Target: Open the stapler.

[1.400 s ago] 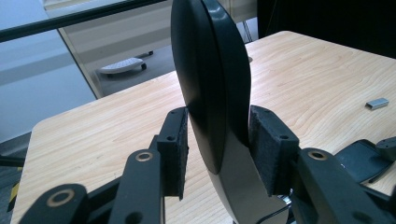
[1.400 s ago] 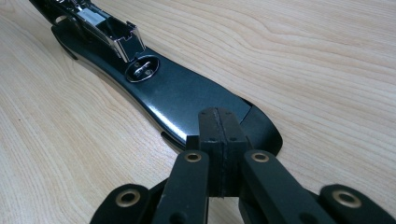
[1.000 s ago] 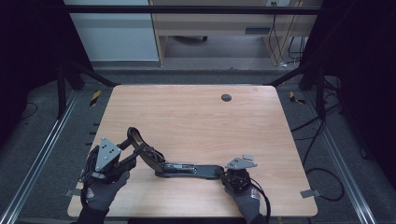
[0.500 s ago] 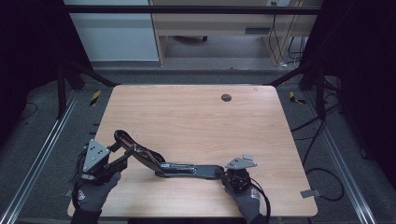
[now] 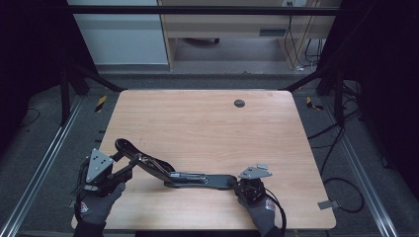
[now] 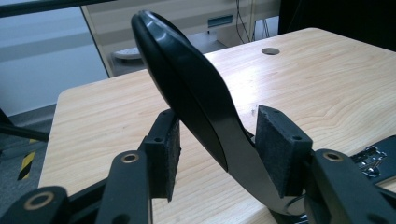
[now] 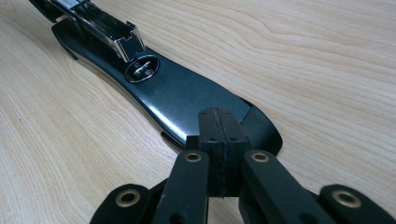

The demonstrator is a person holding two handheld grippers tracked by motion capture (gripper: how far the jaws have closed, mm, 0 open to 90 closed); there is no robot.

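Claw states first: the left claw (image 6: 212,144) stands apart around the raised top arm (image 6: 187,88) of a large black stapler (image 5: 197,178), and its jaws have just been opening; the arm lies between the pads, but the right pad (image 6: 280,144) shows a gap beside it, so the hold looks released or nearly so. The right claw (image 7: 219,140) is closed tight, pinching the front tip of the stapler's base (image 7: 187,100) and pressing it flat on the desk (image 5: 207,128).

Compared with a second ago, the left hand has drawn toward the desk's near left corner and the top arm has swung further open, now tilting back at a shallower angle from the hinge. The metal staple channel (image 7: 100,28) lies exposed along the base.

My reading: the stapler is being opened out, and that step seems about done. With the left claw loosening, the arm should rest on its own, freeing that hand for the channel.
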